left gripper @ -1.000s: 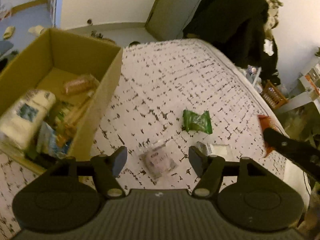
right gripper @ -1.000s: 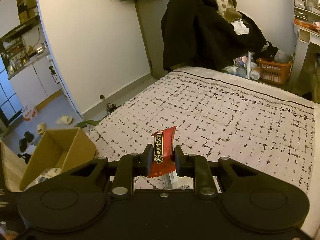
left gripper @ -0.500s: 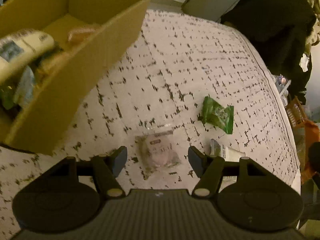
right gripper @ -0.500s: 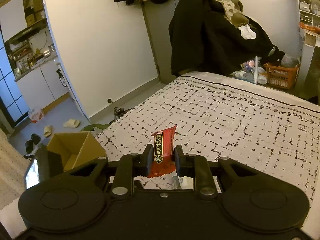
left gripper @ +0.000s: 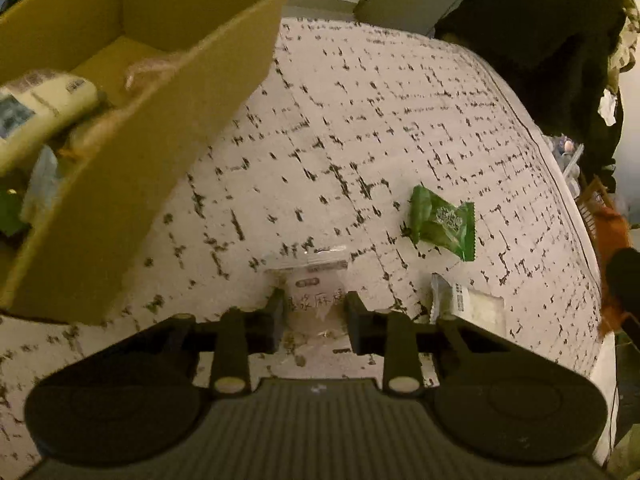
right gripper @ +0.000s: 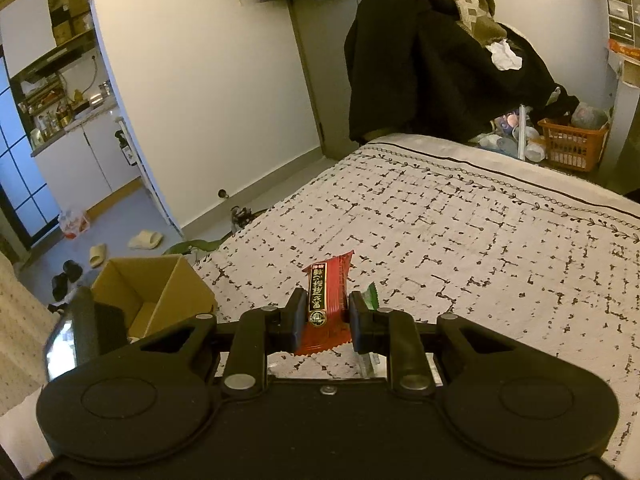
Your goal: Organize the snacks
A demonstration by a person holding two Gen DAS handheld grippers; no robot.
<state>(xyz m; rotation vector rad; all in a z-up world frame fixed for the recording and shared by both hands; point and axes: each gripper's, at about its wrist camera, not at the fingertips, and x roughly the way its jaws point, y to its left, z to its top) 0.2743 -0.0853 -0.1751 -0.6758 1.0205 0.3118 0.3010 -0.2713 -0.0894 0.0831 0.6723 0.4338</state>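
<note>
Left gripper (left gripper: 314, 314) pitched steeply down, jaws just closing around clear snack packet (left gripper: 316, 300) — contact seemingly made. Right gripper (right gripper: 323, 322) tilted gently down, clamping red snack bar (right gripper: 326, 300).

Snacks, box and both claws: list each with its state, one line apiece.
Left claw: just closed on the clear packet, pads against its sides.
Clear packet: on the bedspread, between the left claw's pads.
Right claw: shut on the red packet.
Red packet: held upright, off the bed.
Green packet: loose on the bedspread.
White packet: loose on the bedspread.
Box: open, partly filled with snacks.
</note>
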